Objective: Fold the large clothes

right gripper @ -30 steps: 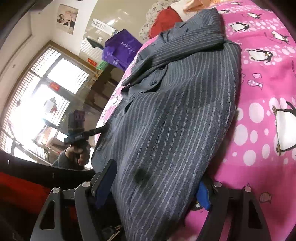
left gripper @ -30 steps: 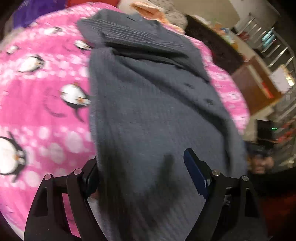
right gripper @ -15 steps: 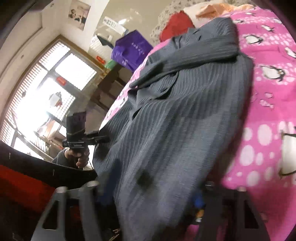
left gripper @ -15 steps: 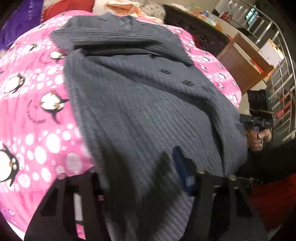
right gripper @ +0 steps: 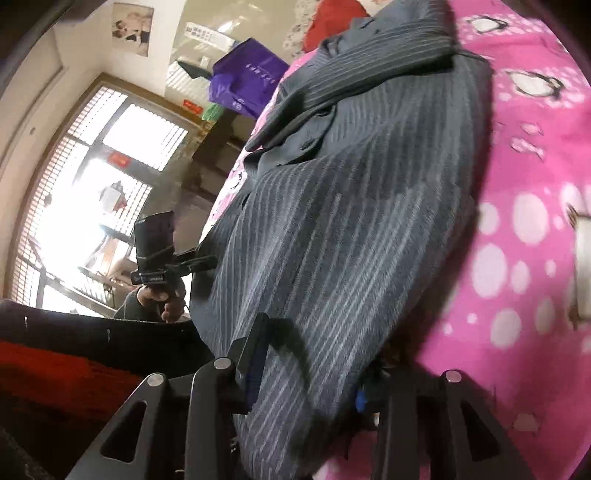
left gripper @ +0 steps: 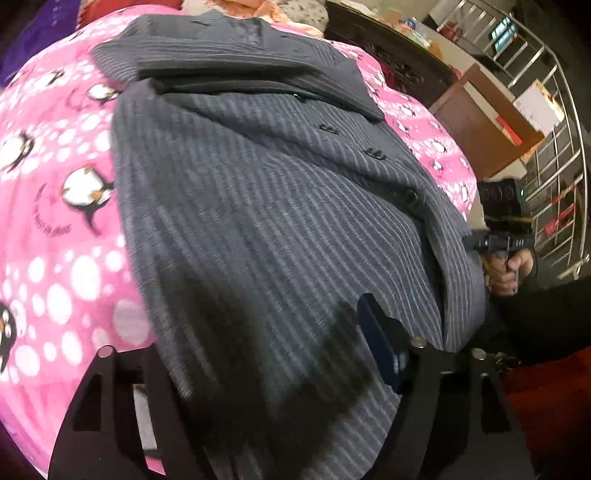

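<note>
A grey pinstriped coat [left gripper: 266, 206] lies lengthwise on a pink penguin blanket [left gripper: 55, 229], with one sleeve folded across its far end. My left gripper [left gripper: 266, 354] is shut on the coat's near hem, cloth bunched between the jaws. In the right wrist view the same coat [right gripper: 354, 229] fills the middle. My right gripper [right gripper: 314, 373] is shut on the hem too, with the fabric draped over its right finger. Each gripper shows in the other's view, held in a hand: the right one [left gripper: 498, 240], the left one [right gripper: 162, 266].
The pink blanket [right gripper: 524, 229] covers the bed to the right. A purple bag [right gripper: 247, 81] and a red cushion [right gripper: 332, 18] sit at the far end. A bright window [right gripper: 88, 199] is at left. A wooden cabinet [left gripper: 487, 129] and metal rack [left gripper: 546, 155] stand beside the bed.
Both grippers have closed on the coat's near hem and lifted it slightly. The views have shifted and tilted; the coat's lower part has bunched up between the fingers.
</note>
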A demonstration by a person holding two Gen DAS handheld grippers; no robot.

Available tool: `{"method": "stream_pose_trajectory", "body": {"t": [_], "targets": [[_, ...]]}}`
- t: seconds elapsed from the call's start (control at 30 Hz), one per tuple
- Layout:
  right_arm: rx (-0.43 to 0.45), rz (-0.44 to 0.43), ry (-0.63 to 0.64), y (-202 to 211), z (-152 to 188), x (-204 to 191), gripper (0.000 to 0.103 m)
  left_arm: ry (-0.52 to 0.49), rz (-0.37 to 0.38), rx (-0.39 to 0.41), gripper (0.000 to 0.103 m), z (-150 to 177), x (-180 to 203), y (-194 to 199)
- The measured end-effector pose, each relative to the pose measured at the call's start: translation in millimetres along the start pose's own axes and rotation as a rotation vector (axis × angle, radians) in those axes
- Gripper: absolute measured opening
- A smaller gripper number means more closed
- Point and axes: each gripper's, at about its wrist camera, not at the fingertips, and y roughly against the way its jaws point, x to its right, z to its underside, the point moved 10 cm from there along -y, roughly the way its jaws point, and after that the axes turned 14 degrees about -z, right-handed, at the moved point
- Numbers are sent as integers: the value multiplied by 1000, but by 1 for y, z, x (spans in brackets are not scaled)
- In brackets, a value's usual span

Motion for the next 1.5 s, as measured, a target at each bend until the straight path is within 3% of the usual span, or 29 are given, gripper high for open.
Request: {"method": "stream_pose_trajectory", "body": {"t": [0.13,0.2,0.27,0.33,0.5,0.57,0.6,0.63,0.67,0.77,0.87,1.07,1.33,1.5], "targets": [[40,12,-7,-12,-16,7,37,-6,-29,4,73,-6,2,-2],[37,-5,6,-14,-16,0,38,0,-63,11,57,-4,-5,0],[8,-65,40,-12,-7,-14,38,13,-105,14,26,1,-16,2],[-12,-80,64,-9,1,-21,38,39,-121,21,14,4,-26,4],[95,-25,84,-2,-18,-15,38,43,-105,25,16,3,-26,-1],[70,-30,96,-12,-21,-18,37,42,-91,25,23,0,-22,-2],[48,-14,122,-17,-20,-21,30,39,-87,29,23,-1,-20,-1],[43,1,154,-17,-21,-24,24,41,-81,36,22,-1,-18,2],[55,-4,183,-13,-24,-30,14,48,-73,47,5,-2,-18,5],[150,-46,256,10,-33,-53,9,123,-28,124,5,-6,-22,28],[257,-73,248,41,-38,-62,7,175,32,182,5,-5,-21,50],[329,-90,212,68,-22,-56,7,189,64,193,4,17,-15,59],[212,-22,113,51,-11,-20,7,128,-7,58,7,17,-17,17],[96,19,145,41,-2,-19,15,83,-37,54,7,16,-12,13]]}}
